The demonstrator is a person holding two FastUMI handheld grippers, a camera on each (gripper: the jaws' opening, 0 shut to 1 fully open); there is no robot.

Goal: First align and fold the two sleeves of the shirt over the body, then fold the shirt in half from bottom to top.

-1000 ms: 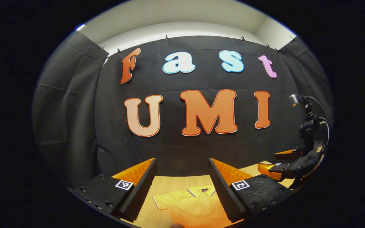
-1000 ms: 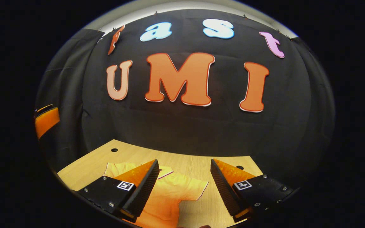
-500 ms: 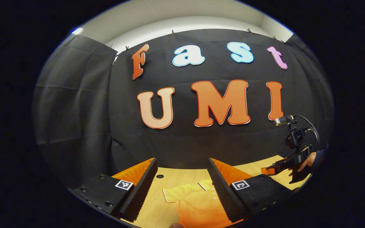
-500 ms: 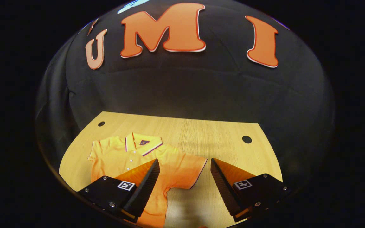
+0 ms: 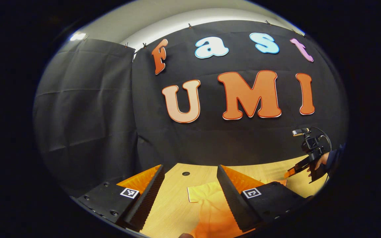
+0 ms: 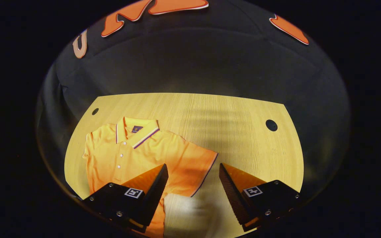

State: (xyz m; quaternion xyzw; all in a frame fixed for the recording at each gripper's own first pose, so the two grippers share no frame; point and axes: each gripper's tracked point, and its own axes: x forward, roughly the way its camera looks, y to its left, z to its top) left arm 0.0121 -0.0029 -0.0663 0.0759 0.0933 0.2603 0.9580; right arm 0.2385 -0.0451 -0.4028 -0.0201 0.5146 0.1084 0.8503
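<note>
Orange polo shirt [image 6: 134,155] lies flat on the wooden table [image 6: 230,112], collar away from you, both sleeves unfolded.
Right gripper [image 6: 193,180] hovers over the near sleeve [image 6: 195,165], fingers apart, holding nothing; left gripper [image 5: 190,186] hangs wide open above the other sleeve [image 5: 200,193]. Lower each, pinch your sleeve at its cuff edge, and fold both inward evenly.

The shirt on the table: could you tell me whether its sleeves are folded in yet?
Not yet: the shirt lies spread flat on the table, its sleeve out sideways and its collar showing.
</note>
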